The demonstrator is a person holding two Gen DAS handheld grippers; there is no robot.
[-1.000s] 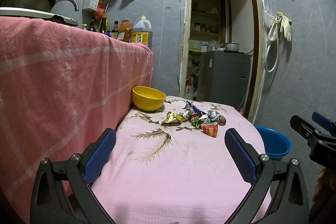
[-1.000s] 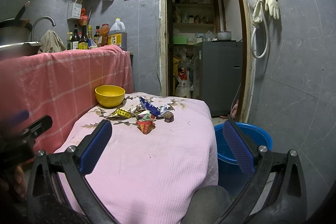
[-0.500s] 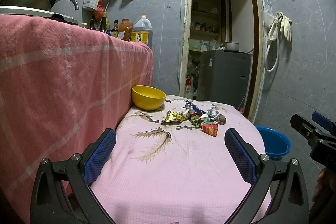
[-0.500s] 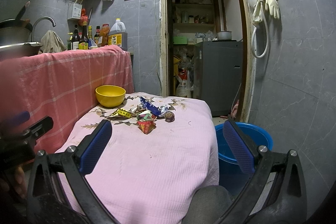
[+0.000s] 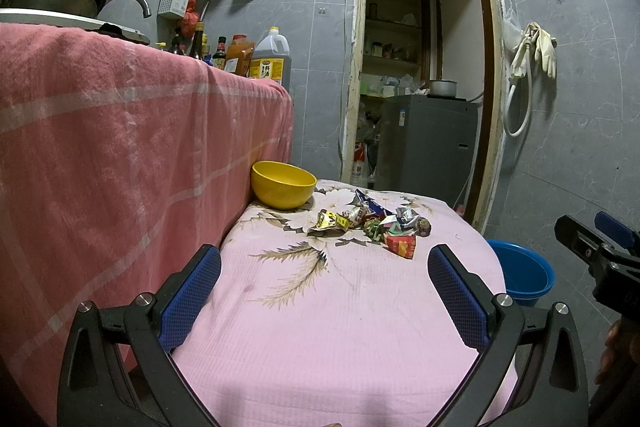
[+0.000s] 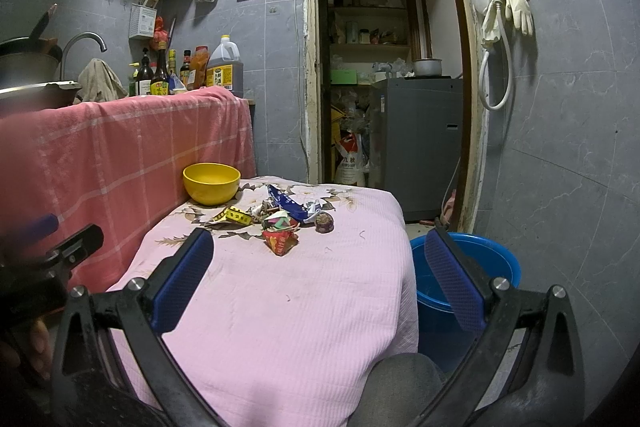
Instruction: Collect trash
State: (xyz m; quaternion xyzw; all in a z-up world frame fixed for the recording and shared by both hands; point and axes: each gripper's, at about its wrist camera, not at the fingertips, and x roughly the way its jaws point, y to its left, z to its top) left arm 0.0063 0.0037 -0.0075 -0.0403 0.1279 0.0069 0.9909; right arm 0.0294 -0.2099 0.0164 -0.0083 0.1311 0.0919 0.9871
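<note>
A heap of crumpled wrappers [image 5: 370,223] [image 6: 280,221] lies on the far half of the pink flowered tablecloth [image 5: 320,327] [image 6: 304,299]. A red wrapper [image 5: 401,246] [image 6: 280,242] is the nearest piece; a small brown lump [image 6: 324,222] sits at the heap's right. A yellow bowl [image 5: 283,183] [image 6: 211,183] stands behind the heap at the left. A blue bucket [image 5: 524,273] [image 6: 464,279] stands on the floor right of the table. My left gripper [image 5: 324,267] hangs open over the table's near part. My right gripper [image 6: 318,253] is open too, well short of the heap, holding nothing.
A counter draped in a pink checked cloth [image 5: 120,147] [image 6: 132,147] borders the table's left side, with bottles [image 6: 168,73] and a pot on top. Behind the table an open doorway shows a grey appliance [image 5: 428,143]. Rubber gloves [image 6: 516,7] hang on the right wall.
The left wrist view has drifted slightly; the counter cloth's top edge sits a little higher. The right view is nearly unchanged. Both grippers stay open and empty.
</note>
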